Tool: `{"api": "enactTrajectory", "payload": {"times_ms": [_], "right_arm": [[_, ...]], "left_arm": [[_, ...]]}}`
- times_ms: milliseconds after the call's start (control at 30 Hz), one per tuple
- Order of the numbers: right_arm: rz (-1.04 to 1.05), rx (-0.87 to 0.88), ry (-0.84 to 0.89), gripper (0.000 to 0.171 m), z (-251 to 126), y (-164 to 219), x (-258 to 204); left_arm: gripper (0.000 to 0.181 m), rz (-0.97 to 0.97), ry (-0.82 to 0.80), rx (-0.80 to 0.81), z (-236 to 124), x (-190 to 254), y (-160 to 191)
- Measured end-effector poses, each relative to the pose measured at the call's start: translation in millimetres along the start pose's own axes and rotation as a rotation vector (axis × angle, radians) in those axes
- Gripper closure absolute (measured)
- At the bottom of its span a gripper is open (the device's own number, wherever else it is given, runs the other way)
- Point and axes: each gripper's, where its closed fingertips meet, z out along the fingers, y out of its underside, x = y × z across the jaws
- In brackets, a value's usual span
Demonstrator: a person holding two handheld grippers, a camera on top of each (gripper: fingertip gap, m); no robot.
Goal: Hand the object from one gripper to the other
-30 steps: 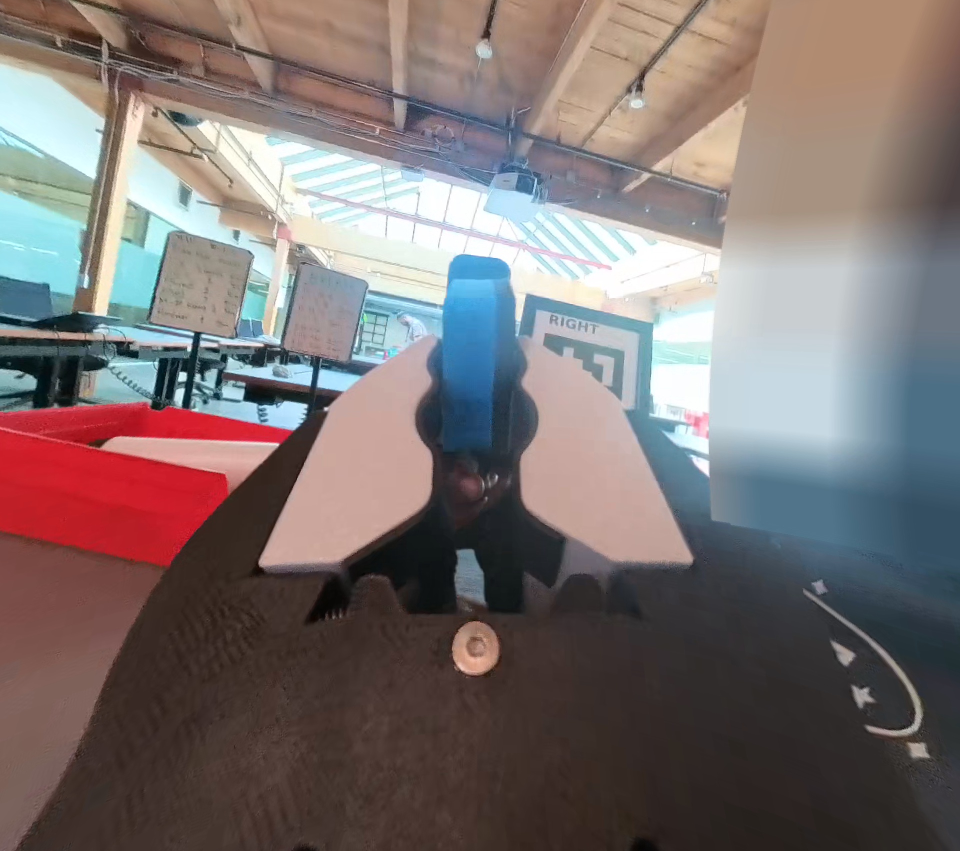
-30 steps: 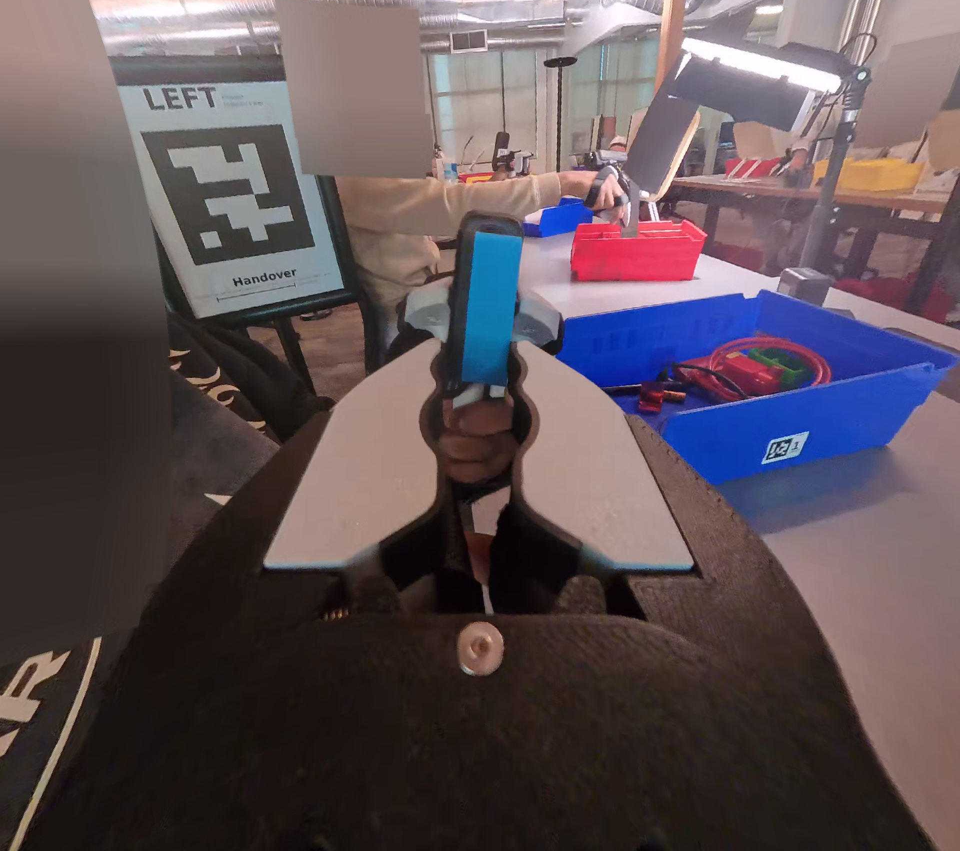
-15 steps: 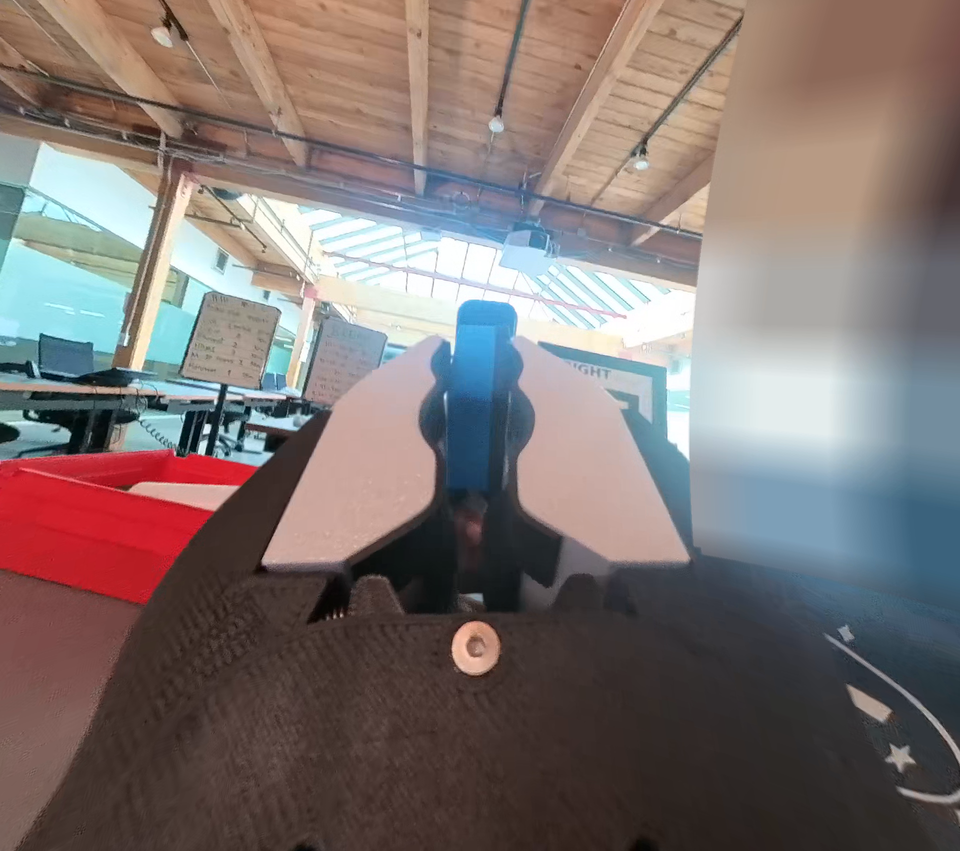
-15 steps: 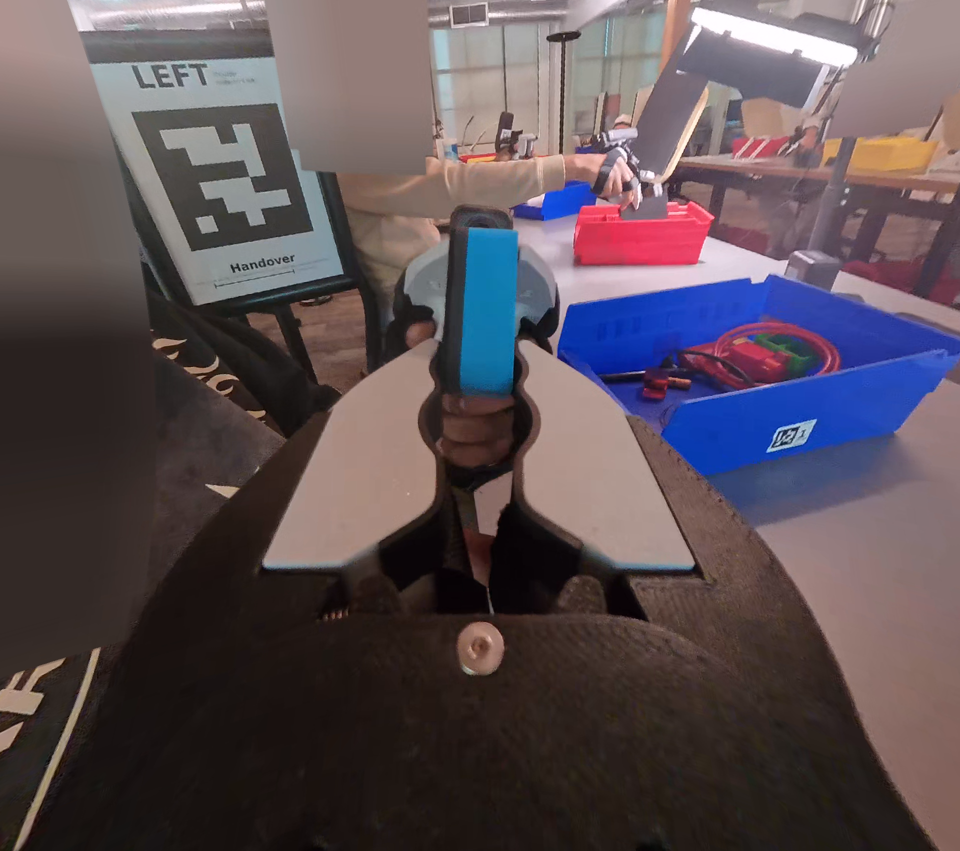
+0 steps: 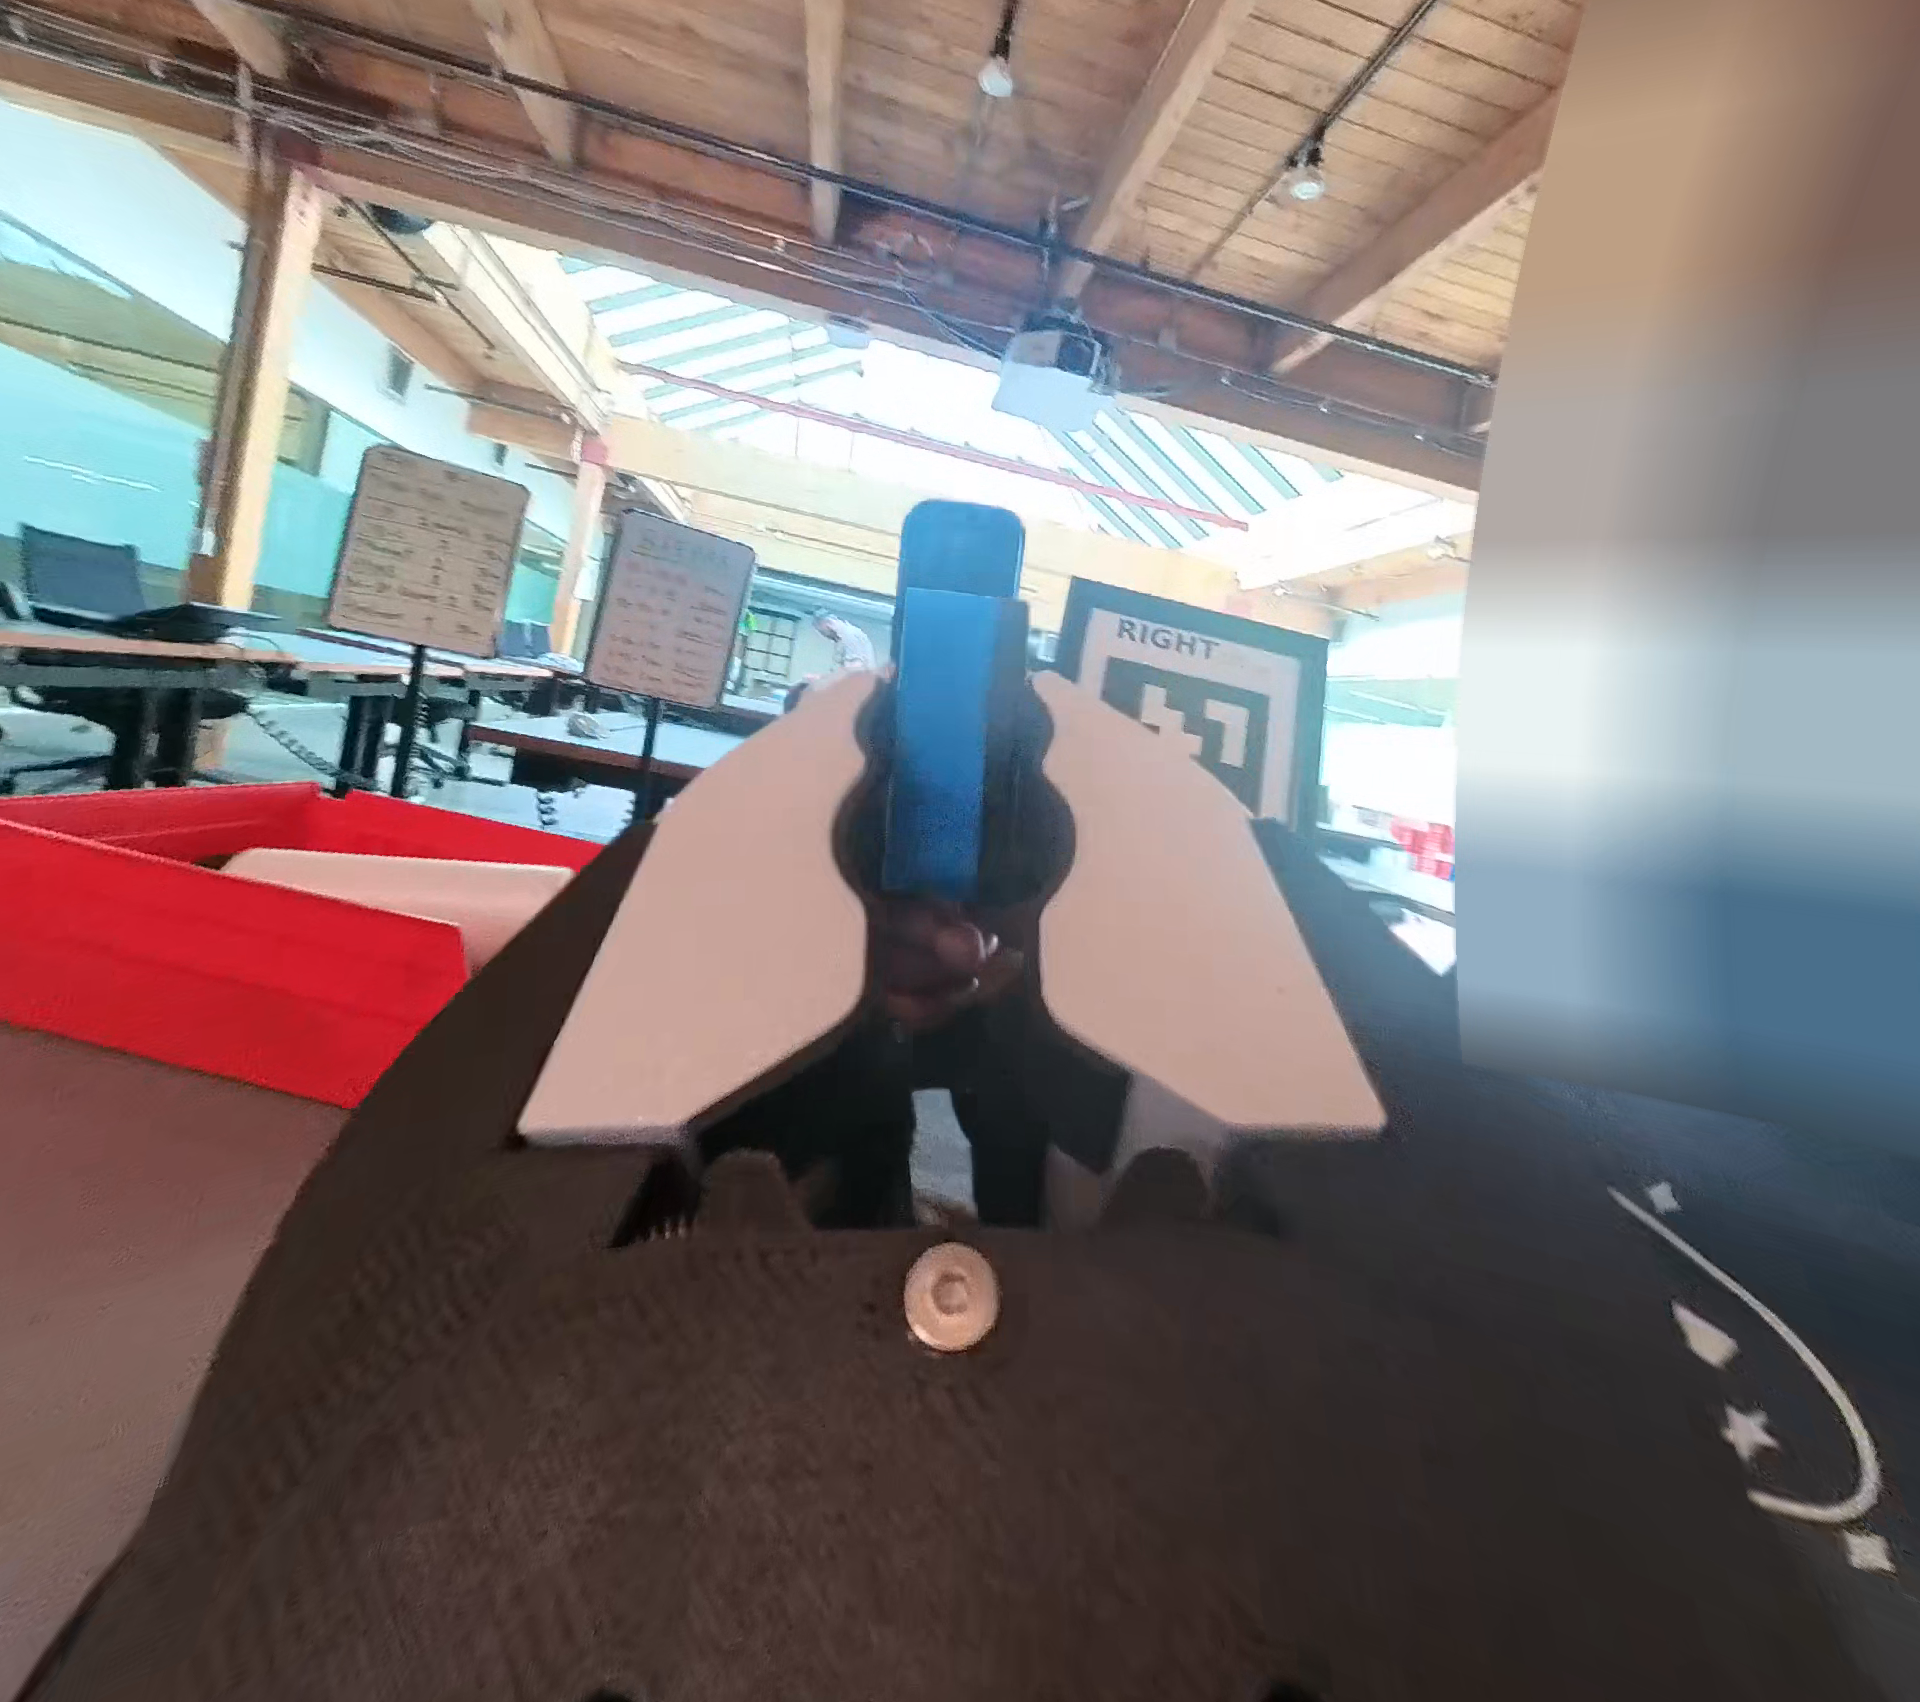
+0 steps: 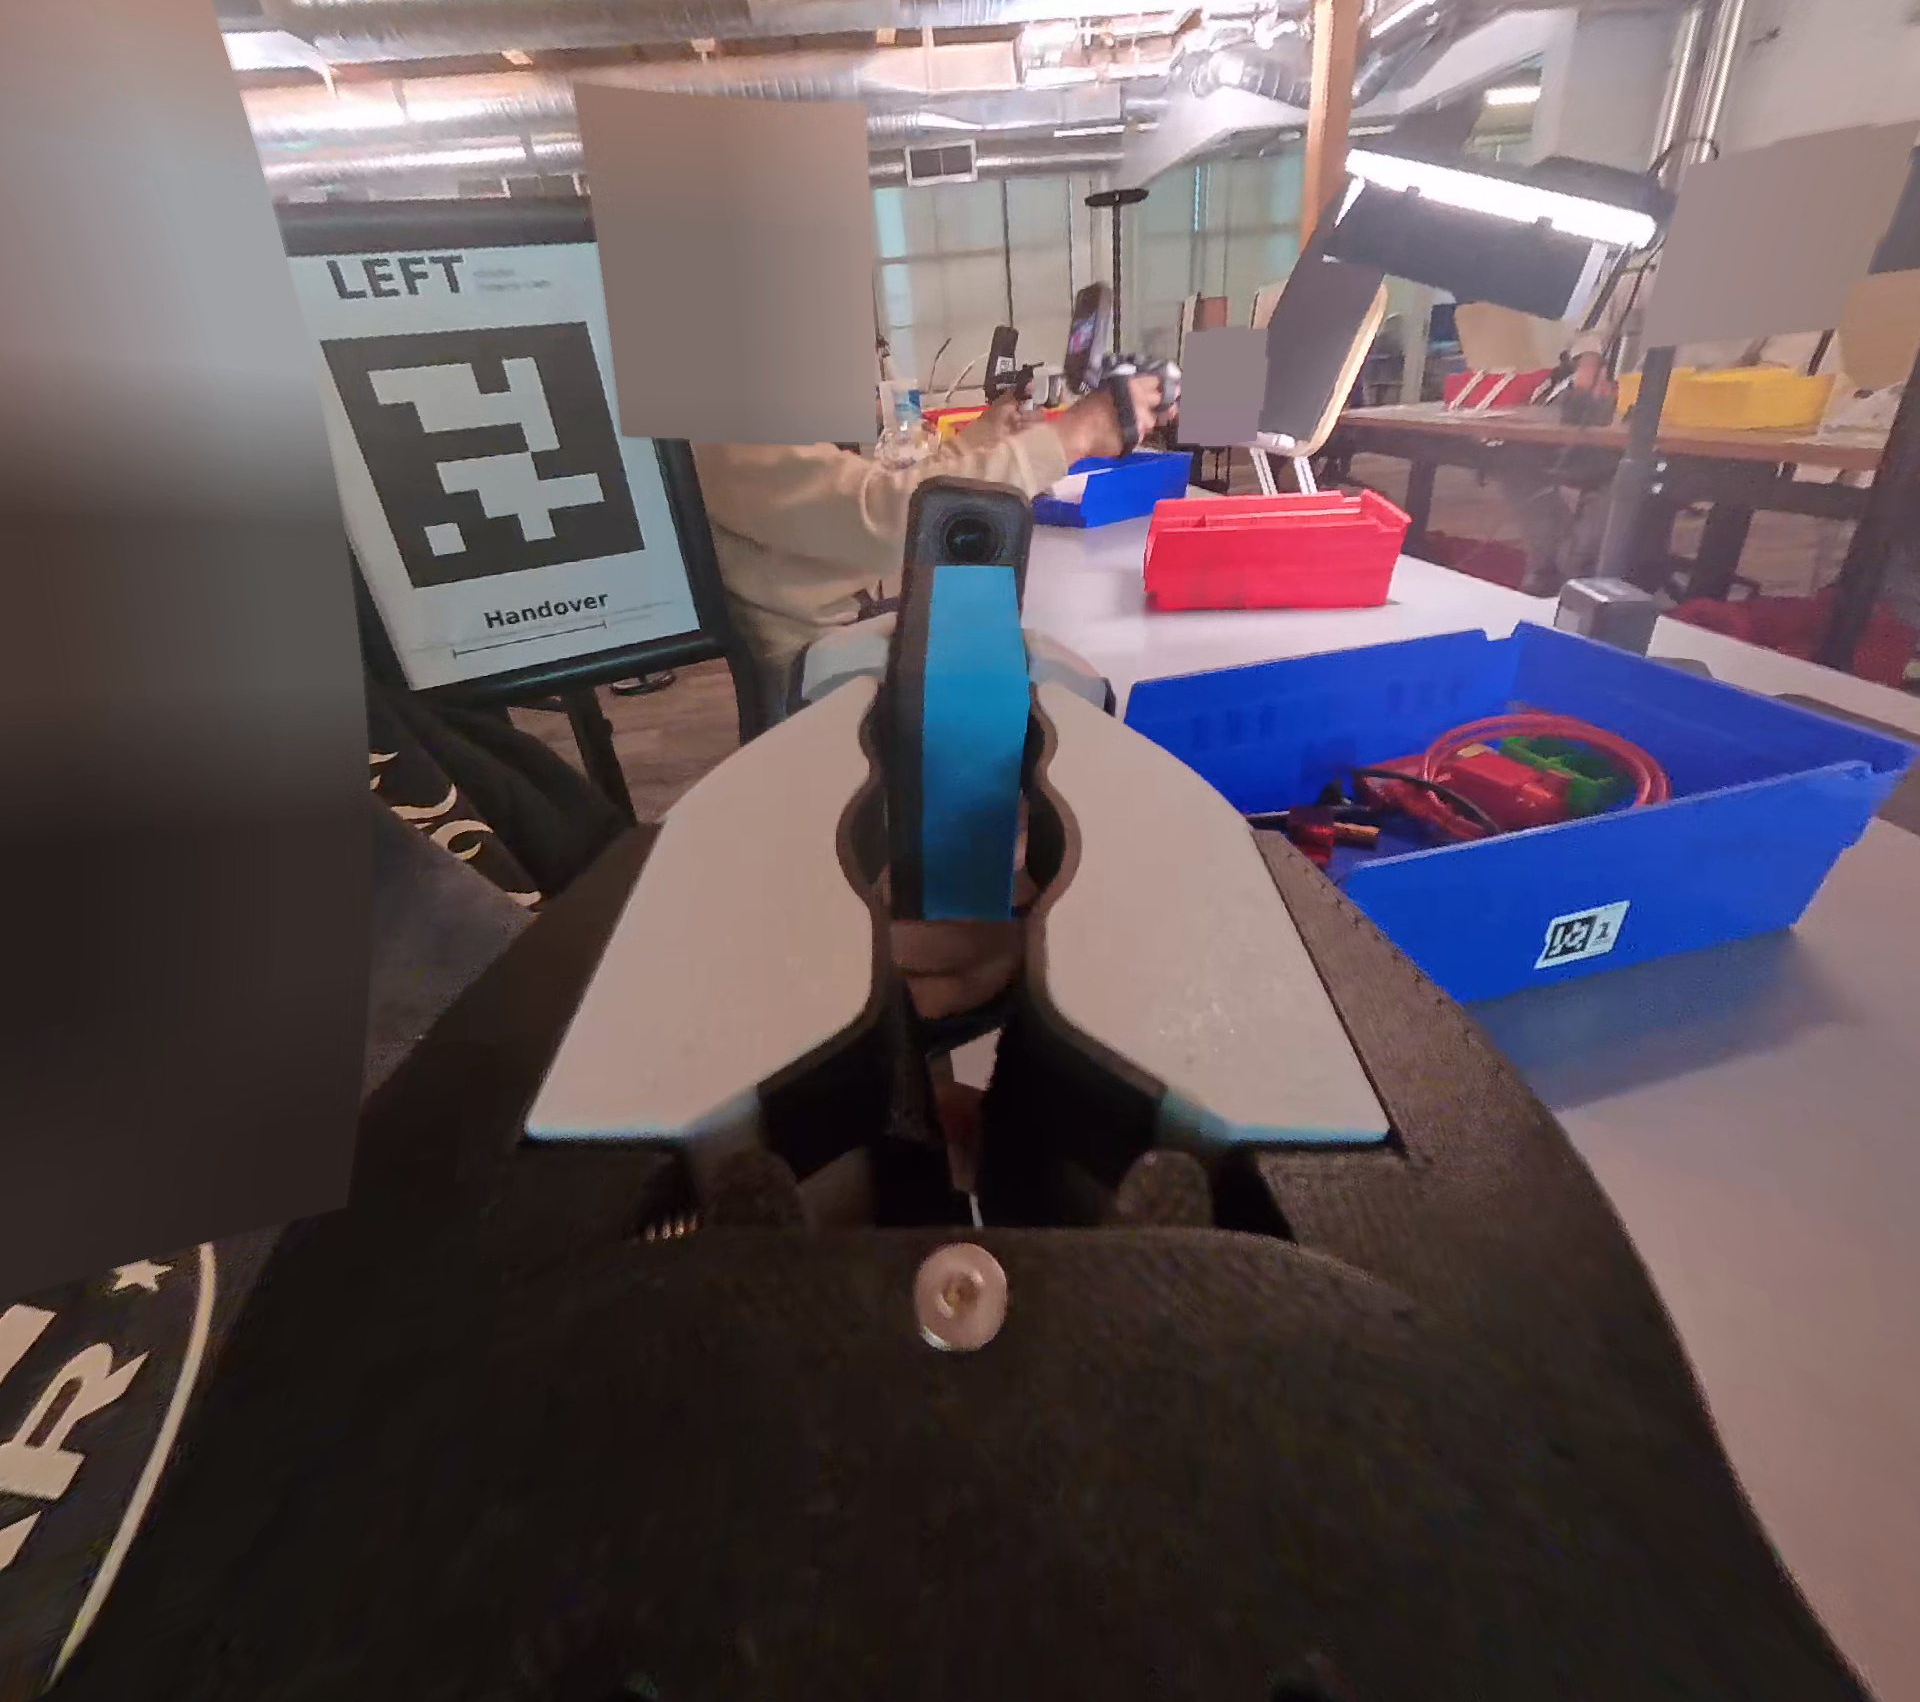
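Left gripper (image 5: 940,779): clenched, blue pads (image 5: 930,769) pressed together at frame centre, no gap visible and nothing discernible between them. Right gripper (image 6: 961,779): likewise clenched, its blue pad (image 6: 971,738) against a dark finger, with no held item to be made out. Object to be handed over: not identifiable in either view, so its place cannot be told; judged either hidden between pads or not yet taken up. Directly behind each set of pads: the opposite gripper, end-on, its dark camera body (image 6: 968,535) rising above the pads, and a hand (image 6: 951,961) just below them. Change noted: half a second ago the left view was tipped further toward the ceiling and the lens of the opposite camera was not exposed in the right view; both tools have since re-levelled and stand nose to nose, apparently aligned for the transfer. Further out, left view: red bin (image 5: 208,956) at left, marker board (image 5: 1195,717) right of centre. Right view: blue bin (image 6: 1621,883) on grey table (image 6: 1714,1133) at right, marker board (image 6: 488,447) upper left.
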Motion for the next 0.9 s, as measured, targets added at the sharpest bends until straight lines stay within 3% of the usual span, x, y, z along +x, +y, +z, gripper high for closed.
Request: {"api": "enactTrajectory", "payload": {"times_ms": [67, 133, 200, 333, 400, 500, 633, 733, 900], "right_arm": [[-0.002, 0.032, 0.009, 0.147, 2, -1, 2], [-0.003, 0.045, 0.021, 0.134, 6, 2, 5], [-0.011, 0.030, 0.008, 0.147, 10, 6, 4], [-0.074, 0.052, 0.100, 0.148, -6, -9, 16], [-0.177, 0.065, 0.287, 0.148, -38, -28, 40], [-0.295, 0.001, 0.690, 0.149, -119, -47, 92], [-0.187, -0.195, 1.161, 0.149, -239, -21, 159], [-0.043, -0.374, 1.331, 0.148, -297, 24, 193], [0.021, -0.531, 1.483, 0.148, -338, 66, 223]], "left_arm": [[0.160, 0.033, -0.020, 0.067, -2, 0, -8], [0.160, 0.020, -0.032, 0.150, -7, -2, -20], [0.160, 0.006, -0.023, 0.129, -8, -2, -19], [0.147, 0.049, -0.092, 0.073, -10, -11, -25], [0.139, 0.156, -0.193, 0.037, -19, -22, -37], [0.137, 0.348, -0.373, -0.213, -41, -43, -40], [0.127, 0.415, -0.560, -0.498, -81, -64, -43], [0.124, 0.442, -0.650, -0.522, -102, -72, -57], [0.123, 0.475, -0.705, -0.525, -118, -74, -70]]}}
